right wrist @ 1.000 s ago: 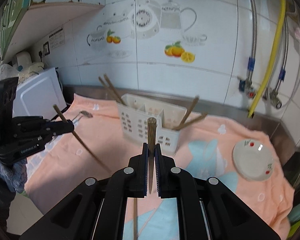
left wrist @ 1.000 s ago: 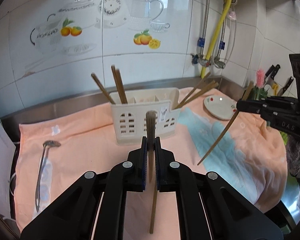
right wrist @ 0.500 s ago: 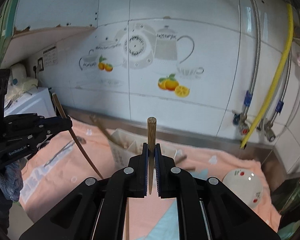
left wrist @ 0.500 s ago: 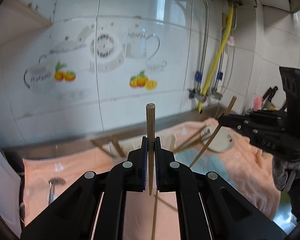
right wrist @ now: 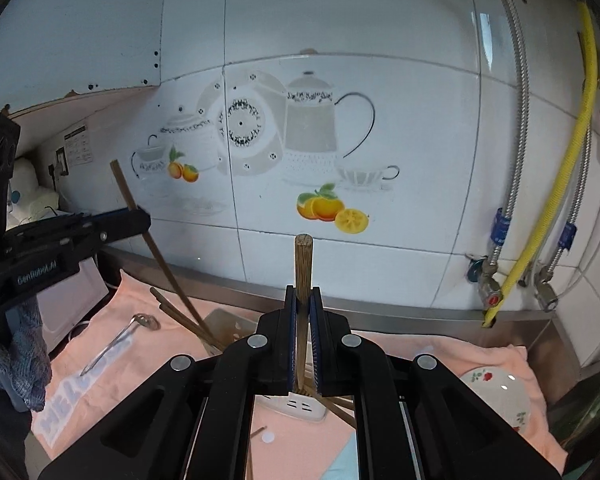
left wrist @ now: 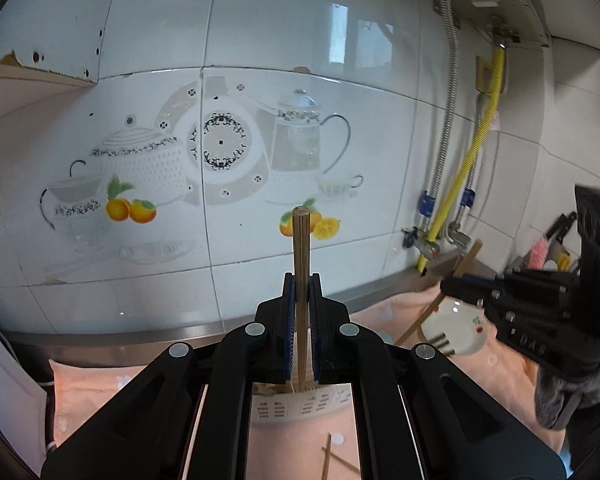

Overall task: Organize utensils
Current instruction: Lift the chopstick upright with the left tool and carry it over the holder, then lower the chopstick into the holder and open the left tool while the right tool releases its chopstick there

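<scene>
A chopstick (left wrist: 301, 264) is pinched upright in each hand-held gripper (left wrist: 301, 320), and the holder (right wrist: 296, 402) is seen below both.

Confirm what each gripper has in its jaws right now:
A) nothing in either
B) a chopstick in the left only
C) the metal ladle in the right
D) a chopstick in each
D: the left gripper is clamped on a chopstick that stands up between its jaws, and the right gripper grips another chopstick the same way; the metal ladle lies on the peach cloth.
</scene>
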